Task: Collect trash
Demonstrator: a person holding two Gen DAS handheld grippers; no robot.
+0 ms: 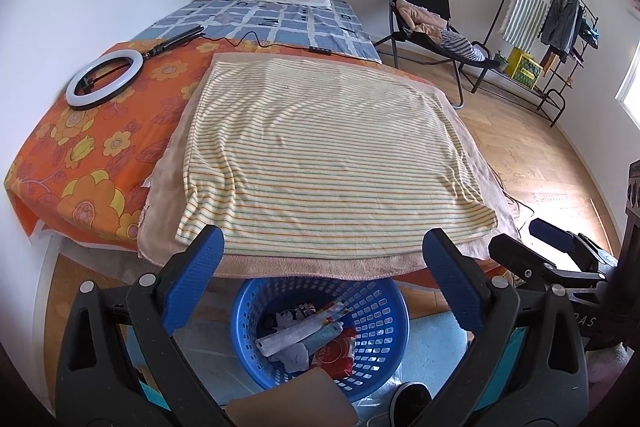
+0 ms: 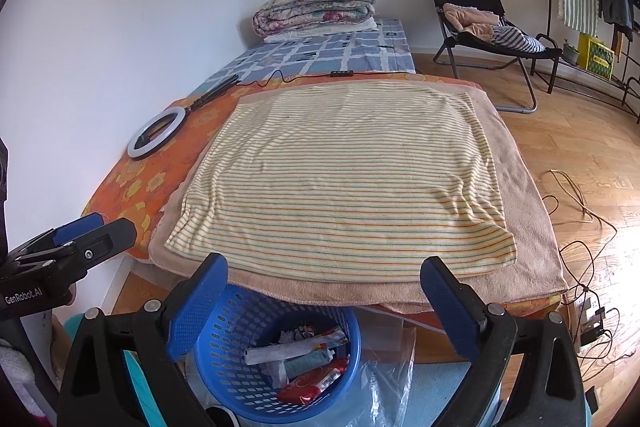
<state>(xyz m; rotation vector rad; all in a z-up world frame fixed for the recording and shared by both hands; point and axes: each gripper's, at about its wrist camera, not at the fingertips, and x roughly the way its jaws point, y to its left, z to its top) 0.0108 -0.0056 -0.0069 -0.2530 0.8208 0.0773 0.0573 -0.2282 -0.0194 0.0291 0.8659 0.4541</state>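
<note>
Gaping wide with nothing between their blue pads, the left gripper and right gripper hung above the round blue plastic basket at the bottom of each frame. Wrappers and crumpled trash lay inside it, below the striped cream towel filling the centre.

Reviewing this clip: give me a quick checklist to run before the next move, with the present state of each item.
1. Left tongs open and empty: ok.
2. Right tongs open and empty: ok.
3. Blue basket upright on the floor under the bed edge, below both tongs: ok.
4. Trash inside the basket, including a red wrapper and a white tube: ok.
5. Striped towel free of trash: ok, none visible.
6. Floor around the basket free of trash: cannot tell; a clear plastic bag lies beside it, and the tongs block much of the view.
</note>
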